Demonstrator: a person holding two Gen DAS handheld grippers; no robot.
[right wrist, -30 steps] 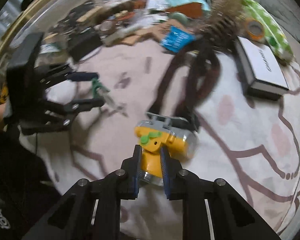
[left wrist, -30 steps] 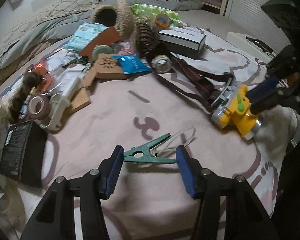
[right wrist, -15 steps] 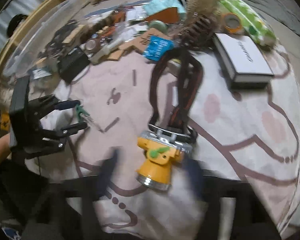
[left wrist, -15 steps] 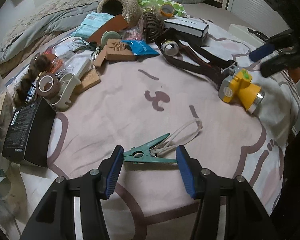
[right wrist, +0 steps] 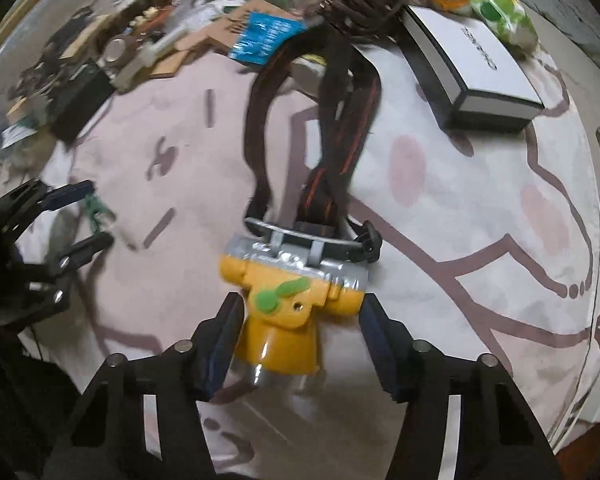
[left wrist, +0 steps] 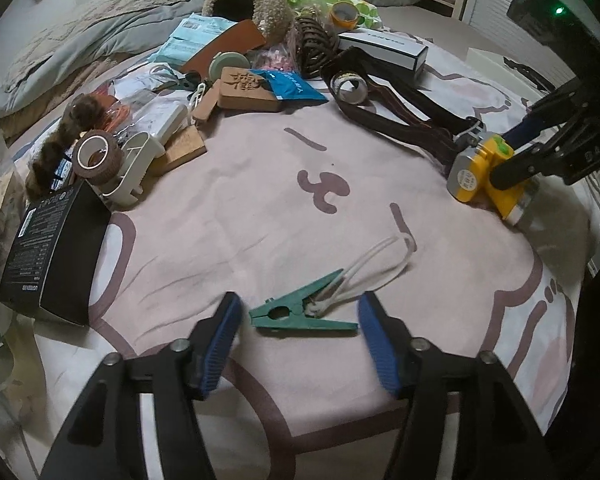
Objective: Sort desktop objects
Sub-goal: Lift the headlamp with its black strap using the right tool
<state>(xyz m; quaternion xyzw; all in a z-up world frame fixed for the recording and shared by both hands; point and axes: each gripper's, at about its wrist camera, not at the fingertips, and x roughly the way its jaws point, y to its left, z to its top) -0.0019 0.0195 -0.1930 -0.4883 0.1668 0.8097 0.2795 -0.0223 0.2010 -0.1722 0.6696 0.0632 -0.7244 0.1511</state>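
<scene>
Both jaws stand wide apart on each gripper, holding nothing. Between the blue fingers of the left gripper lies a green clothes peg, flat on a pink printed bedspread, with a gap on either side between it and the pads. Its pointed arms fan out toward the right finger, and a loop of white cord is tied through its middle and trails forward and to the right.

Inside the wide opening of the right gripper sits a yellow headlamp. It has a green lever on top, a grey hinged bracket at its far end, and a silver lens rim nearest the camera. The left finger looks very close to the lamp's body, while the right finger stands apart from it. A dark strap with red stitching runs forward from the bracket, away from the jaws.

Ahead of the left gripper is a broad bare stretch of bedspread. Beyond it, a crowded row of objects lines the far side: a black carton to the forward left, a roll of brown tape, a wooden tag, a blue packet and a white box. Forward right of the right gripper, the bedspread curves down at its edge.
</scene>
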